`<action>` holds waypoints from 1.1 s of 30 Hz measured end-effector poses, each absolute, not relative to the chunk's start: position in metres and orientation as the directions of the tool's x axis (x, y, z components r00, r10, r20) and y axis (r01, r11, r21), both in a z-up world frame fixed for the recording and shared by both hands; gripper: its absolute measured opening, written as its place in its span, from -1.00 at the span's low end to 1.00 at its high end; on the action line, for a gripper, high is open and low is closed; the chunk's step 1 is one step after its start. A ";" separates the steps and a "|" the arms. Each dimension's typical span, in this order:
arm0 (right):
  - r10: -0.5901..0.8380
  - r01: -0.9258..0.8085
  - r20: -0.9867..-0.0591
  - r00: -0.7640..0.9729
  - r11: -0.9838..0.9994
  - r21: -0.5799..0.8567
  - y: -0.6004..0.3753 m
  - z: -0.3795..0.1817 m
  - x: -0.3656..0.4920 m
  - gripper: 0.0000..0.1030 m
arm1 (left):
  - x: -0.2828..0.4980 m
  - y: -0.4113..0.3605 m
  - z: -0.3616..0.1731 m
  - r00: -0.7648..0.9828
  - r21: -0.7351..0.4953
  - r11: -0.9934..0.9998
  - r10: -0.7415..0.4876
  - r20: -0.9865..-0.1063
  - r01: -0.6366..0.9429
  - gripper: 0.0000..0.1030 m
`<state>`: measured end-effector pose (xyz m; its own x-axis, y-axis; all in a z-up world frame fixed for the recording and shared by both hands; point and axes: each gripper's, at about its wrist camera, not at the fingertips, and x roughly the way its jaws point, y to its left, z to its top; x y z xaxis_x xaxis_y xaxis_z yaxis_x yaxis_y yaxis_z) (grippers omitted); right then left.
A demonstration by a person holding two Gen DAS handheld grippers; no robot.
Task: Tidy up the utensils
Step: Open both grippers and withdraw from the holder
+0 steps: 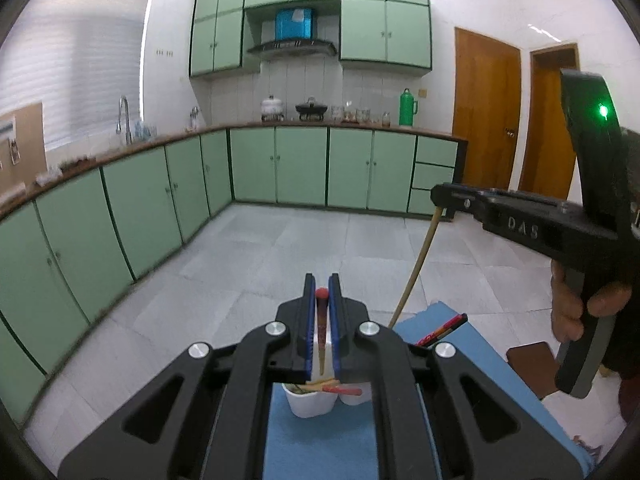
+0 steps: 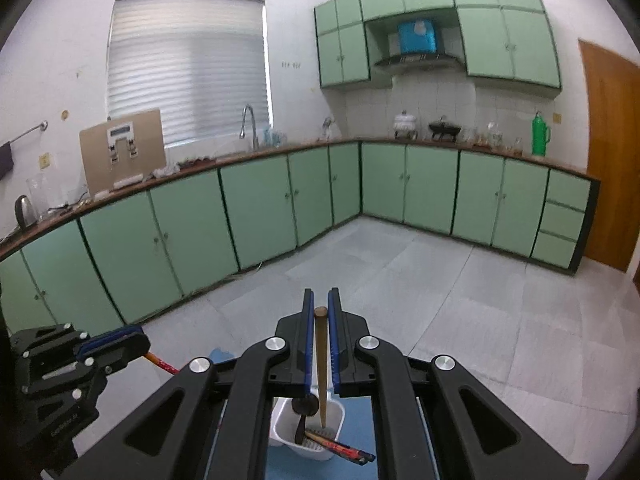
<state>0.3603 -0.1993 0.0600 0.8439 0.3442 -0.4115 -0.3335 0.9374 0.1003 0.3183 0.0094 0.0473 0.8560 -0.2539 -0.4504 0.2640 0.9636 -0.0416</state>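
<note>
Currently, my left gripper [image 1: 322, 294] pinches a red-tipped chopstick [image 1: 321, 320] and my right gripper [image 2: 320, 308] pinches a wooden chopstick [image 2: 320, 360], both above the partly filled white holder [image 2: 308, 436].

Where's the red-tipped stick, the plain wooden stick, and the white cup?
red-tipped stick [image 1: 322, 320], left wrist view, on its upper shaft between the fingers.
plain wooden stick [image 2: 320, 356], right wrist view, on its middle shaft.
white cup [image 2: 338, 414], right wrist view, on its right wall.
</note>
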 end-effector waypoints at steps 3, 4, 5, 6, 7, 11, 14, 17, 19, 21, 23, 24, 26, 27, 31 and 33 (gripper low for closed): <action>0.329 -0.321 -0.440 0.836 0.942 0.093 -0.202 0.050 0.363 -0.59 | 0.324 0.014 0.044 0.855 -0.073 0.968 -0.248 -0.456 0.242 -0.35; 0.327 -0.319 -0.439 0.837 0.943 0.096 -0.204 0.049 0.361 -0.54 | 0.323 0.015 0.043 0.855 -0.073 0.968 -0.248 -0.455 0.242 -0.34; 0.323 -0.312 -0.436 0.840 0.945 0.100 -0.208 0.048 0.359 -0.52 | 0.322 0.016 0.043 0.857 -0.070 0.968 -0.247 -0.453 0.242 -0.32; 0.318 -0.303 -0.435 0.843 0.947 0.104 -0.213 0.048 0.357 -0.45 | 0.319 0.017 0.044 0.861 -0.063 0.969 -0.241 -0.449 0.238 -0.26; 0.314 -0.297 -0.434 0.844 0.949 0.108 -0.216 0.048 0.356 -0.42 | 0.318 0.017 0.046 0.864 -0.061 0.971 -0.236 -0.444 0.233 -0.22; 0.286 -0.258 -0.417 0.863 0.958 0.122 -0.237 0.050 0.336 -0.10 | 0.305 0.022 0.053 0.880 -0.075 0.973 -0.227 -0.417 0.216 0.06; 0.262 -0.235 -0.405 0.876 0.965 0.117 -0.251 0.048 0.313 0.14 | 0.285 0.027 0.056 0.893 -0.078 0.978 -0.211 -0.397 0.196 0.29; 0.230 -0.201 -0.406 0.885 0.973 0.113 -0.264 0.042 0.285 0.37 | 0.261 0.029 0.054 0.902 -0.083 0.980 -0.199 -0.384 0.181 0.49; 0.227 -0.191 -0.414 0.882 0.973 0.128 -0.270 0.035 0.269 0.55 | 0.244 0.030 0.049 0.903 -0.085 0.982 -0.190 -0.385 0.171 0.57; 0.226 -0.180 -0.427 0.875 0.973 0.146 -0.276 0.025 0.249 0.64 | 0.228 0.029 0.041 0.902 -0.090 0.983 -0.180 -0.393 0.157 0.68; 0.228 -0.171 -0.439 0.869 0.971 0.166 -0.282 0.015 0.230 0.72 | 0.214 0.029 0.034 0.896 -0.099 0.983 -0.181 -0.405 0.154 0.71; 0.229 -0.167 -0.443 0.867 0.970 0.173 -0.284 0.012 0.223 0.77 | 0.207 0.028 0.029 0.892 -0.104 0.983 -0.180 -0.414 0.150 0.74; 0.236 -0.165 -0.458 0.857 0.968 0.191 -0.287 0.003 0.206 0.83 | 0.195 0.026 0.022 0.885 -0.106 0.985 -0.170 -0.433 0.137 0.76; 0.240 -0.166 -0.461 0.854 0.966 0.196 -0.287 0.000 0.198 0.86 | 0.189 0.026 0.019 0.883 -0.103 0.986 -0.162 -0.440 0.130 0.78; 0.235 -0.169 -0.467 0.852 0.969 0.180 -0.285 -0.006 0.173 0.88 | 0.165 0.020 0.013 0.876 -0.073 0.990 -0.141 -0.461 0.121 0.82; 0.238 -0.177 -0.467 0.852 0.969 0.170 -0.282 -0.008 0.162 0.88 | 0.154 0.017 0.012 0.873 -0.062 0.990 -0.138 -0.467 0.124 0.83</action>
<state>0.1623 -0.2817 -0.0076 0.8516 0.2376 -0.4673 -0.1774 0.9694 0.1696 0.1537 0.0174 0.0125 0.8734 -0.1384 -0.4670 0.1238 0.9904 -0.0620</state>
